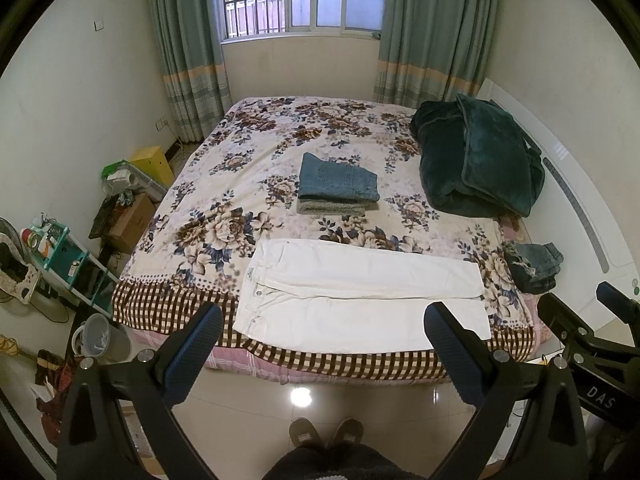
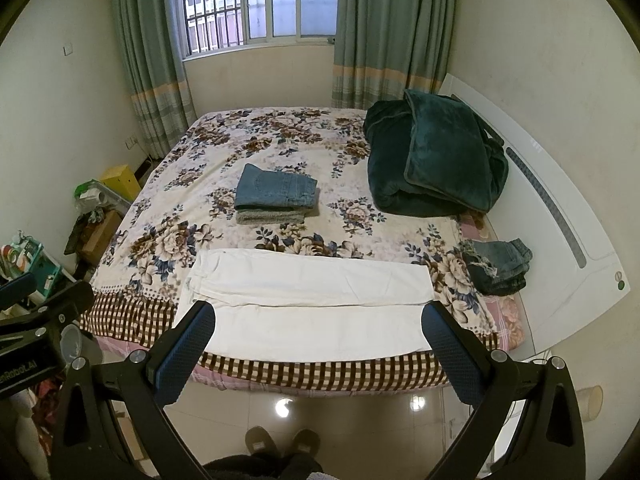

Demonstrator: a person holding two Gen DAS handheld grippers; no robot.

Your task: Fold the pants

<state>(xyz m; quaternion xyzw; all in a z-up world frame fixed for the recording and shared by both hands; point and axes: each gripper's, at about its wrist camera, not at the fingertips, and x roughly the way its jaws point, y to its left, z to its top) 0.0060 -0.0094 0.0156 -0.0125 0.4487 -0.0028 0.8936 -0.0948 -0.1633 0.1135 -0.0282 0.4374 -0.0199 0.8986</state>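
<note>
White pants (image 1: 360,300) lie flat on bed (image 1: 280,136), near edge, approx 6 o'clock of the bedspread. Long axis runs 9-to-3 o'clock, parallel w/ bed's front edge. Waistband at the 9 o'clock end, leg hems at 3 o'clock. Legs side by side, a seam line between them; not yet folded.

Left gripper (image 1: 324,328): fingers spread wide, holding nothing, hovering off the bed edge above floor. Right gripper (image 2: 320,326): same, fingers apart, empty, well short of the cloth.

Other items on bed: folded jeans stack (image 1: 338,184) at 12 o'clock of the pants, well apart; dark green blanket (image 1: 476,160) at approx 2 o'clock; small denim pile (image 1: 534,266) just beyond the hems at 3 o'clock. Person's slippers (image 1: 326,432) visible on tiled floor.

Risks, judged:
- Near leg sits close to bed edge; a one-sided pull could drag cloth off onto floor.
- Fingers may pinch only top layer at waistband or hem, so the layers part and the fold goes skewed.
- Uneven lift btwn the two hands would misalign the legs.
- Bedspread could get caught w/ the pants, rucking the surface.
- Hem end is near the denim pile; a sweep to 3 o'clock may snag it.
</note>
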